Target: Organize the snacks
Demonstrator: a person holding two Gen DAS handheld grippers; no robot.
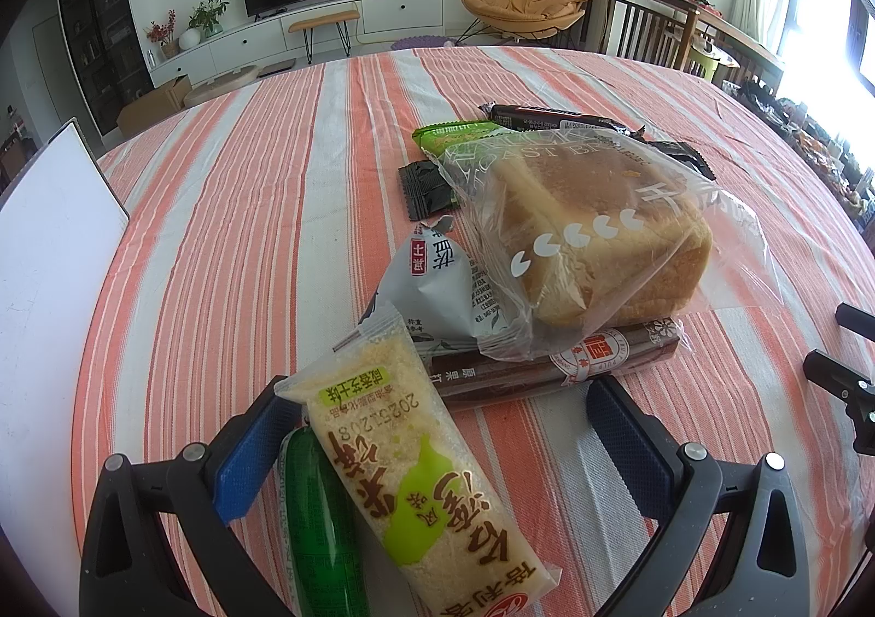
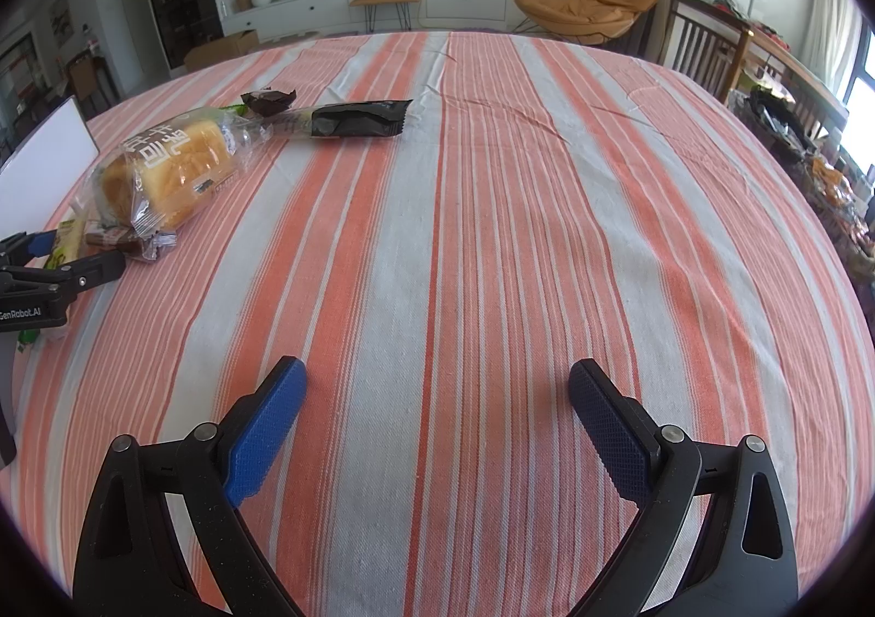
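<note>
In the left wrist view my left gripper (image 1: 443,414) is open. A yellow rice-cracker packet (image 1: 415,458) and a green tube snack (image 1: 322,518) lie between its fingers, untouched by the right pad. Just beyond lie a brown sausage stick (image 1: 552,365), a grey pouch (image 1: 437,283) and a bagged toast loaf (image 1: 596,239). Behind the loaf are a green packet (image 1: 459,133), a small black packet (image 1: 429,187) and a dark bar (image 1: 552,116). My right gripper (image 2: 437,398) is open and empty over bare cloth. From there the loaf (image 2: 169,168) and a black packet (image 2: 358,119) lie far left.
The striped orange and white tablecloth (image 2: 492,234) covers the table. A white board (image 1: 49,245) stands at the table's left edge. The left gripper's body (image 2: 49,278) shows at the left of the right wrist view. Chairs (image 2: 705,37) stand beyond the far right edge.
</note>
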